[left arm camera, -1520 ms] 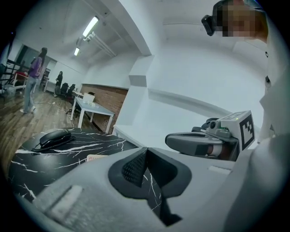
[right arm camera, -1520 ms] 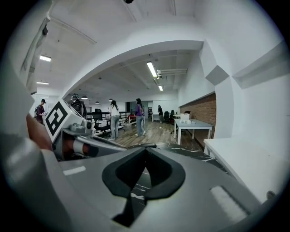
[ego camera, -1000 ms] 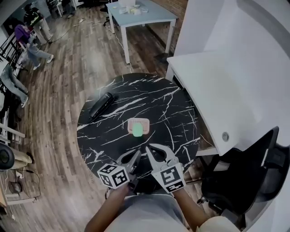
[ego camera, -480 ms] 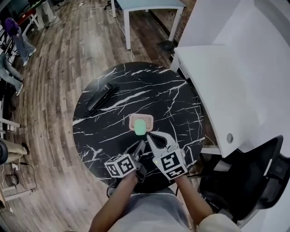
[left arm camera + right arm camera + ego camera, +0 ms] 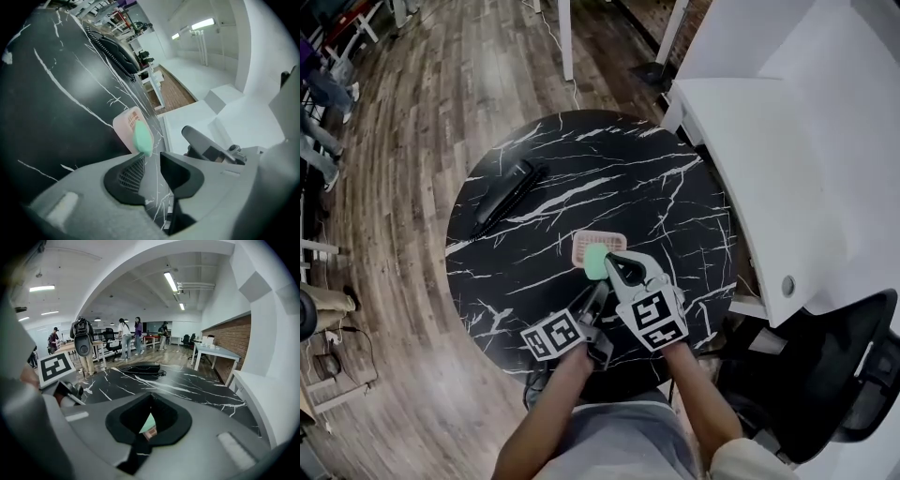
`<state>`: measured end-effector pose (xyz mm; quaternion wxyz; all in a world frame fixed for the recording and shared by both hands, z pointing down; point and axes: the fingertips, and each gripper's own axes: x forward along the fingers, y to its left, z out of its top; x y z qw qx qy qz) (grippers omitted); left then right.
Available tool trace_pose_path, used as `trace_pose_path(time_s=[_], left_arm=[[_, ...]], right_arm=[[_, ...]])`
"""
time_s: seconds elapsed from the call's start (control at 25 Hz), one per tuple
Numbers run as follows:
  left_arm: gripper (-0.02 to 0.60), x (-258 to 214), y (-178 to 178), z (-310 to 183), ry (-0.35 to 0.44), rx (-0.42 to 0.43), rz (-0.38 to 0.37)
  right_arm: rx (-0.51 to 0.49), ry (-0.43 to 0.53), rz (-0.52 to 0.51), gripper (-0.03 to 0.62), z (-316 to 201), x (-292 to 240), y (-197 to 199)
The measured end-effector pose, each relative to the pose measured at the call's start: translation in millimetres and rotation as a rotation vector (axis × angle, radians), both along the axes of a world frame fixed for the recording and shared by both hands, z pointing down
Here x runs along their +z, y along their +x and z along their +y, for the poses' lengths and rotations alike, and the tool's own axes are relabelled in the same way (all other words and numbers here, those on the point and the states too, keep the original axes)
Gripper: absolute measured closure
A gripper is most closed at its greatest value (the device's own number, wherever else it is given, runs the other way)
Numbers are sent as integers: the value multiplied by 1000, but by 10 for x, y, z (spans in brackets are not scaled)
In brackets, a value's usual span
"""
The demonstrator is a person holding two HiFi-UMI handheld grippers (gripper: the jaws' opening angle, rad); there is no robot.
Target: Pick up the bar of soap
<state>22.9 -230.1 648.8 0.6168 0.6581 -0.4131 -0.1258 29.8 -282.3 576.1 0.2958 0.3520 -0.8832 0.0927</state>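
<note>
A mint-green bar of soap (image 5: 595, 262) lies on a pink ridged dish (image 5: 597, 246) in the middle of the round black marble table (image 5: 534, 244). My right gripper (image 5: 612, 262) is at the soap's right near edge, jaws shut, tips together. In the right gripper view the soap (image 5: 148, 422) and dish (image 5: 150, 432) show through the hollow behind the closed tips (image 5: 151, 397). My left gripper (image 5: 599, 295) is a short way nearer me than the soap. Its jaws (image 5: 151, 157) are opening, with nothing between them. The soap (image 5: 143, 137) and dish (image 5: 123, 127) lie just ahead.
A black telephone handset with a coiled cord (image 5: 508, 195) lies at the table's far left. A white desk (image 5: 787, 141) stands close on the right, and a black chair (image 5: 825, 375) at the near right. Wooden floor surrounds the table, with people standing far off (image 5: 125, 338).
Both grippers have moved forward across the table toward the soap dish. The right gripper's tips have reached the soap's edge, and the left gripper follows just behind it.
</note>
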Motion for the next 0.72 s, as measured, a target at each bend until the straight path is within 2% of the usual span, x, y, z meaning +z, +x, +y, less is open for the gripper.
trace_pose_path(time_s=[0.16,0.52,0.72], left_arm=[[463,6,22,-53,2,-24,70],[448,90,50,-118,4,-33,97],[439,144,-32,-211,7,-67,93]], right_arm=[[15,-36,8,592,-149,209,-3],[-2,-117,71,592,-391,689,-77],[-13,-139,61,594,-386,747,-114]])
